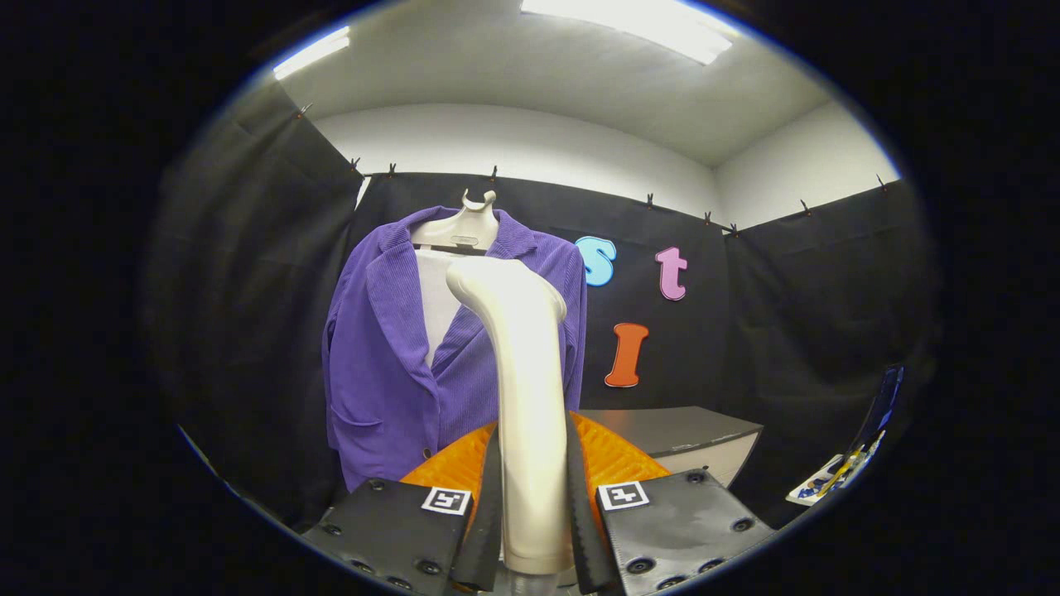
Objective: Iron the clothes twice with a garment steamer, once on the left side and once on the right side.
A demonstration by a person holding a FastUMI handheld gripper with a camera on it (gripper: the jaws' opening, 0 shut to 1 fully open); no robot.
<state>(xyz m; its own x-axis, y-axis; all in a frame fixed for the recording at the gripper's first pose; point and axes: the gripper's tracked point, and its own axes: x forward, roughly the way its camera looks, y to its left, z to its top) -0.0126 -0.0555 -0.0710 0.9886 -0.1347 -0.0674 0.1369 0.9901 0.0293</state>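
Observation:
My gripper (534, 488) is shut on the cream handle of the garment steamer (522, 389), with both black fingers pressing its sides. The steamer stands upright between the fingers, its head bent toward the clothes. Beyond it a purple corduroy jacket (385, 364) hangs on a white hanger (464, 228) against the black cloth wall, with a white panel showing in its open front. The steamer head sits in front of the jacket's right half; whether it touches the cloth I cannot tell.
A grey box-like cabinet (687, 443) stands to the right behind the fingers. An orange ribbed surface (613, 455) lies just behind the steamer handle. A blue-and-white object (853, 459) leans at the far right. Black cloth walls close the booth around.

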